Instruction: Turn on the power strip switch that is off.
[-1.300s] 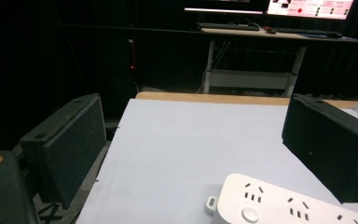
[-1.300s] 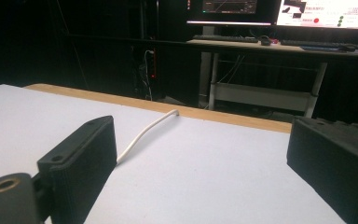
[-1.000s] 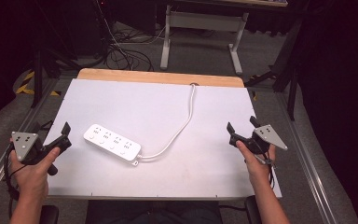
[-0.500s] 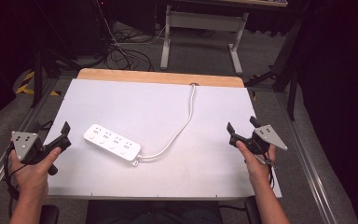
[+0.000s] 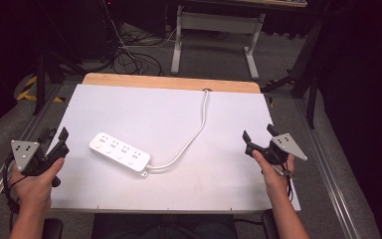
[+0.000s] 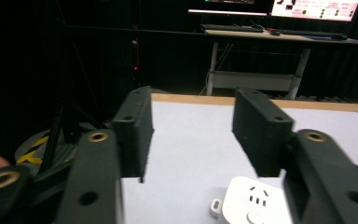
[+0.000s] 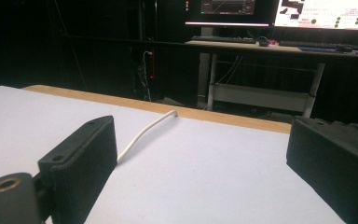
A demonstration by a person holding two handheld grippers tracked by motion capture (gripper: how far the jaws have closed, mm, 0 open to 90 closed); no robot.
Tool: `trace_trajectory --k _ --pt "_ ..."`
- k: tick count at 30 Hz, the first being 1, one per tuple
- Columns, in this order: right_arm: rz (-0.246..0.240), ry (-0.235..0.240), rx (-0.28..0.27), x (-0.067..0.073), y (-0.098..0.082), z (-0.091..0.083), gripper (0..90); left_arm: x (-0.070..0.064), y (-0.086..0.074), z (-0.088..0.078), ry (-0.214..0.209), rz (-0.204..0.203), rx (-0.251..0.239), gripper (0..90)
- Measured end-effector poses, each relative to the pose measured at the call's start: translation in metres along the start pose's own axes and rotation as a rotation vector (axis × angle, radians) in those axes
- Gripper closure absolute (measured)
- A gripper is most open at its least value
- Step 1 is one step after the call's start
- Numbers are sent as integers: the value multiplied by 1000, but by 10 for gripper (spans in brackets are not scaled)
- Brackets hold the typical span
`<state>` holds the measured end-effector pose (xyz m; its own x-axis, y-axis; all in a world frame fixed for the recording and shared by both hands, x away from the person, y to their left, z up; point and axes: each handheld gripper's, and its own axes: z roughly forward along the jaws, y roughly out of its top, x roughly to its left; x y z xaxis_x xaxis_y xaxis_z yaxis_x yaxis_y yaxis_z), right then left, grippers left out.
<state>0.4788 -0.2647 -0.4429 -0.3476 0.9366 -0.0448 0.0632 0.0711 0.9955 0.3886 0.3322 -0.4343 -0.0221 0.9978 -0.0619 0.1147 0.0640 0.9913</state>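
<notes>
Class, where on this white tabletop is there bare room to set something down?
Free: the far left corner beyond the white power strip, and the stretch between its white cord and the right gripper. Crowded: the near-left middle, where strip and cord lie.

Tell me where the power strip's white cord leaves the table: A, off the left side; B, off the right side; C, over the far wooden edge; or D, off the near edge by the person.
C: from the power strip, the white cord curves up to the far wooden edge and ends there.
</notes>
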Motion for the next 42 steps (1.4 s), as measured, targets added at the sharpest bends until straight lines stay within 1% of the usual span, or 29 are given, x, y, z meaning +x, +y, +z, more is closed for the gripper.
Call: trace_trajectory --k 4,5,6,8,9,11,16,22,24,25,28,29,30,31,34,35,37,41,42 --pt "0 -1 -1 0 0 0 91 1 1 -1 -17 -3 5 657" --pt "-1 -2 -2 0 0 -1 91 0 1 -1 -25 -2 12 683" --pt "0 -2 -2 0 0 -1 91 0 2 -2 -42 1 29 707" --pt "2 -2 -2 0 0 -1 91 -1 2 -2 -46 4 29 744" --pt "2 -2 -2 0 0 -1 91 -1 3 -3 -52 17 32 757" --pt "1 -2 -3 0 0 -1 91 -2 3 -2 -52 17 29 776" --pt "3 -2 -3 0 0 -1 92 -2 4 -3 -48 34 30 825" --pt "0 -3 -2 0 0 -1 92 -1 5 -2 -46 29 38 868" --pt "1 -2 -2 0 0 -1 92 0 6 -1 -56 24 59 898" --pt "1 -2 -2 0 0 -1 93 0 6 -1 -56 24 59 900" --pt "-1 1 -2 0 0 -1 98 0 7 0 -90 31 80 900" --pt "-2 3 -2 0 0 -1 98 0 7 0 -97 40 84 900" --pt "-2 3 -2 0 0 -1 98 -1 7 0 -103 31 86 900" --pt "-3 4 -1 0 0 -1 98 -1 8 0 -109 44 87 900" --pt "-3 3 -1 1 0 -1 98 -3 8 3 -115 46 94 900" --pt "-3 4 1 1 0 -1 98 -4 8 4 -117 33 98 900" --pt "-4 5 1 1 0 -1 99 -5 7 7 -119 40 104 900" --pt "-5 4 0 1 0 -1 100 -7 8 10 -128 40 105 900" --pt "-5 3 2 1 0 -1 100 -7 8 11 -130 34 107 900"
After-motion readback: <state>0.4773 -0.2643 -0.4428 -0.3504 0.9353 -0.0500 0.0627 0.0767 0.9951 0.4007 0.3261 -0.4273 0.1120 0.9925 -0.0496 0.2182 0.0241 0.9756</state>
